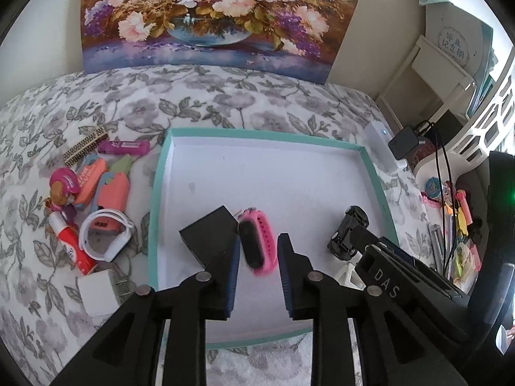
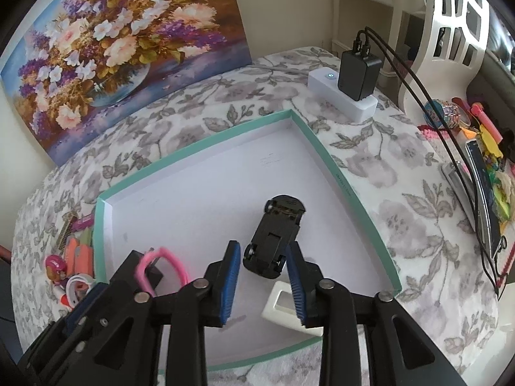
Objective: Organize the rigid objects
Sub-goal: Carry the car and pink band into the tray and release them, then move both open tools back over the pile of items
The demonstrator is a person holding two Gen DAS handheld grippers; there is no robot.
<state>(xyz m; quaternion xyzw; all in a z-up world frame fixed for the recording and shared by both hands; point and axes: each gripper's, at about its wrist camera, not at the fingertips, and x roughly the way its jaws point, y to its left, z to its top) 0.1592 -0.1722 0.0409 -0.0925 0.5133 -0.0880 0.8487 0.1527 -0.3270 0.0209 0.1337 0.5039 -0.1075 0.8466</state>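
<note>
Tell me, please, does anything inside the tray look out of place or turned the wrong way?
Yes. The black toy car lies upside down in the tray, its underside and wheels facing up, between the right gripper fingers. The pink wristband lies on its side beside a black box.

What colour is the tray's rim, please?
Teal rim, white inside; clearest in the left wrist view.

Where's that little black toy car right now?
The black toy car lies upside down inside the teal-rimmed tray, between the right gripper fingers, with a white block just nearer the camera.
</note>
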